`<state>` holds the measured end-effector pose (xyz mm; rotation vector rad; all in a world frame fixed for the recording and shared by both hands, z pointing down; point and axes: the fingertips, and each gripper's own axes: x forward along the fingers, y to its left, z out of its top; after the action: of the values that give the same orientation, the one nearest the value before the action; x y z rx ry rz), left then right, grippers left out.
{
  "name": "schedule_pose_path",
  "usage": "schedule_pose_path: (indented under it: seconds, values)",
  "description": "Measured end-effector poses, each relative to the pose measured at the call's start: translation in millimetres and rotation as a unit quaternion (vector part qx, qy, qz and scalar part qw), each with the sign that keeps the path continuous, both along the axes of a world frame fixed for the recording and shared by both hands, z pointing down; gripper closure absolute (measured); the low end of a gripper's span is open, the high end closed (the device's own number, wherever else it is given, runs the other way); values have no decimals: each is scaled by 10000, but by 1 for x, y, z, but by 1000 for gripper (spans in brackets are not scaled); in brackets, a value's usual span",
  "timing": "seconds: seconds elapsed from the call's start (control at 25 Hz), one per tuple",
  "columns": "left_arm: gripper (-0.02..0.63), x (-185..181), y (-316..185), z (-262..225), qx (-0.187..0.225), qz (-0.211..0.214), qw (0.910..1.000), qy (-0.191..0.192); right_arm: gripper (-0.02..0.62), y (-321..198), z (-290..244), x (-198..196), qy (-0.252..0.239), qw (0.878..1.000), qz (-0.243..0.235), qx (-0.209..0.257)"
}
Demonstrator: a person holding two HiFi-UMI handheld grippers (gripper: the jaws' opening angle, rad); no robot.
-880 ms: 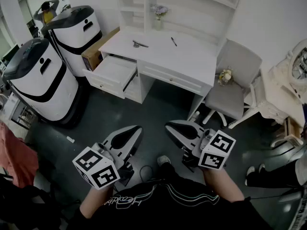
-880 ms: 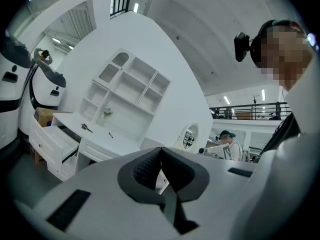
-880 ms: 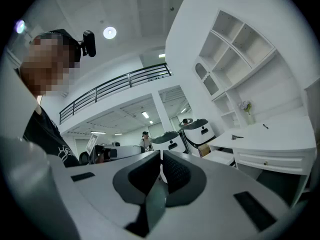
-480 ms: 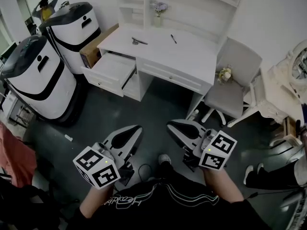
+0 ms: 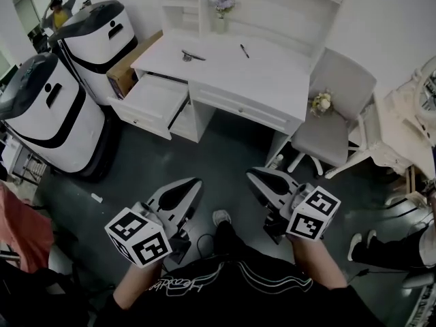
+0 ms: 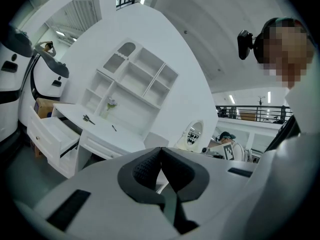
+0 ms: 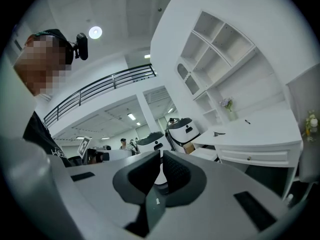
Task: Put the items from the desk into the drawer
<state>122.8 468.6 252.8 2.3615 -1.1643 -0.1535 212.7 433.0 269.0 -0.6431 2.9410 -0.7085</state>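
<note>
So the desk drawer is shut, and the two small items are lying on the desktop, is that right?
Not quite. The head view shows the drawer pulled open, not shut. The two small items, a pen and a dark object, do lie on the desktop.

Counter (image 5: 272, 80) is standing ahead, w/ a pen (image 5: 244, 51) lying at its back-centre & a small tool (image 5: 191, 56) lying left of the pen. Drawer (image 5: 155, 95) is hanging open under the counter's left end. Chair (image 5: 330, 142) is standing right of the counter; a box (image 5: 126, 70) is sitting just left of the drawer.

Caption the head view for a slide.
Left gripper and right gripper, shut and empty, face a white desk with its drawer open.
</note>
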Motion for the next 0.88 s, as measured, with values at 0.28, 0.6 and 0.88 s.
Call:
schedule_pose_path:
  seconds: [0.28,0.6,0.88]
  values:
    - [586,9,-92,10,-140,33,9998,-105,545,-90,9,3,-109,9999,-86,-86]
    - [586,21,-222,7,-342,-126,9989,-280,545,-212,12,6,-278,9984,-424,-269]
    - [586,17,-281,6,-367,-359,9978,-425,545,-277,9,3,-324,9980,-506,-208]
